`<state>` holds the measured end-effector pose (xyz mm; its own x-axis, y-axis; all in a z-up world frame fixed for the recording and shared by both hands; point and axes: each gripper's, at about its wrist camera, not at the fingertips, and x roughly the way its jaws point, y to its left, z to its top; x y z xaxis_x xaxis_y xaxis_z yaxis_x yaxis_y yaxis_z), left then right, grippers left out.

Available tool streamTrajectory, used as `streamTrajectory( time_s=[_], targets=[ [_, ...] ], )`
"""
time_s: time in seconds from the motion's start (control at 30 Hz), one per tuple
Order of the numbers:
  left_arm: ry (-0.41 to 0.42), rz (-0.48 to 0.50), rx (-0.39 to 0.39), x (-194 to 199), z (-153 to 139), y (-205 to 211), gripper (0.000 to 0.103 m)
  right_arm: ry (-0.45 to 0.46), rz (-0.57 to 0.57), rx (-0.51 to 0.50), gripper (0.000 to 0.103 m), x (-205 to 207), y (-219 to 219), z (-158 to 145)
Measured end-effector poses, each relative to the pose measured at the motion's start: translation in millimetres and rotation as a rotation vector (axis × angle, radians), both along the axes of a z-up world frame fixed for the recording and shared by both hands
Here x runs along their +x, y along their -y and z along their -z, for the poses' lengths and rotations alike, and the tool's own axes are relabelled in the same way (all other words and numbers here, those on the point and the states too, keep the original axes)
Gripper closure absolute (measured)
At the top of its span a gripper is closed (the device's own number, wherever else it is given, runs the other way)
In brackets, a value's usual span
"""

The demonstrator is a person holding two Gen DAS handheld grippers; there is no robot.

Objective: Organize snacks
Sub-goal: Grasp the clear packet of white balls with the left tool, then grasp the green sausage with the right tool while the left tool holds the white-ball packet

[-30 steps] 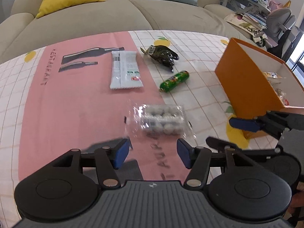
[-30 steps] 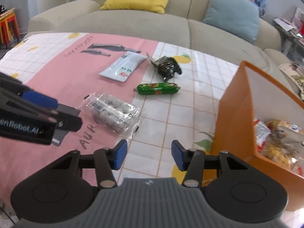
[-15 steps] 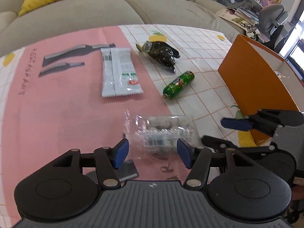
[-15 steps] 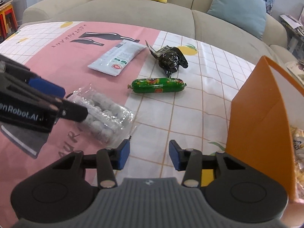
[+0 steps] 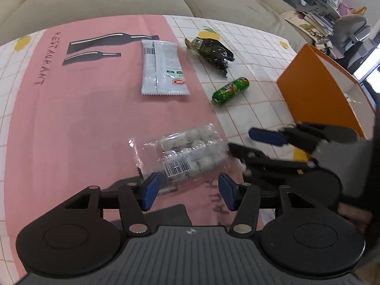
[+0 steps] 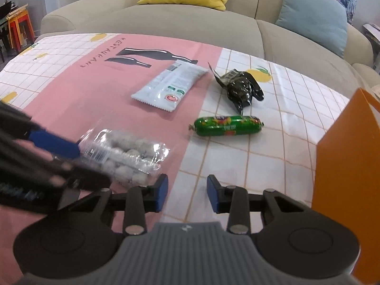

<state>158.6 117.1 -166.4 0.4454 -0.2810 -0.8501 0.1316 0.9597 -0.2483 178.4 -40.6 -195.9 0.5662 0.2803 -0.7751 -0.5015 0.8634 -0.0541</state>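
Snacks: four on tablecloth (image 6: 237,161), one orange box (image 5: 315,87), both grippers' fingers spread, closing.

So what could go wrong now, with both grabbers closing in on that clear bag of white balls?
1. The clear bag of white balls is slick, crinkly film; the left gripper, its fingers closing with only the bag's near edge between them, may pinch film alone, so the bag could slip or tear.
2. The right gripper, also closing over bare tablecloth, sits close beside the left one; the two could bump.
3. The orange box stands close and could get knocked.
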Motion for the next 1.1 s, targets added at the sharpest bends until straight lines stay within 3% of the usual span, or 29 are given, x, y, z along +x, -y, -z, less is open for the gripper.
streamTrajectory(
  time_s=[0.13, 0.3, 0.43, 0.5, 0.6, 0.77, 0.87, 1.1],
  targets=[
    [0.050, 0.057, 0.044, 0.8, -8.7, 1.0, 0.042, 0.002, 0.028, 0.018, 0.067, 6.6, 9.3, -7.1],
    [0.139, 0.269, 0.173, 10.8, -17.3, 18.6, 0.028, -0.020, 0.092, 0.058, 0.064, 18.9, 22.1, -15.8],
    [0.103, 0.444, 0.278, 23.6, -6.1, 33.8, 0.023, -0.036, 0.120, 0.089, 0.059, 26.5, 25.3, -19.0],
    [0.093, 0.503, 0.321, 27.5, 0.2, 38.7, 0.022, -0.042, 0.132, 0.108, 0.049, 30.4, 25.3, -19.9],
    [0.109, 0.555, 0.357, 32.4, 5.6, 41.7, 0.019, -0.051, 0.155, 0.135, 0.042, 37.3, 24.5, -19.9],
    [0.076, 0.537, 0.349, 43.1, 13.9, 40.6, 0.017, -0.075, 0.229, 0.185, 0.032, 56.4, 22.3, -17.9],
    [0.075, 0.491, 0.343, 47.1, 15.3, 41.0, 0.018, -0.103, 0.280, 0.209, 0.032, 68.5, 21.0, -14.4],
    [0.010, 0.227, 0.306, 59.3, 11.0, 33.1, 0.024, -0.161, 0.377, 0.250, 0.032, 93.6, 22.4, -0.9]
  ],
)
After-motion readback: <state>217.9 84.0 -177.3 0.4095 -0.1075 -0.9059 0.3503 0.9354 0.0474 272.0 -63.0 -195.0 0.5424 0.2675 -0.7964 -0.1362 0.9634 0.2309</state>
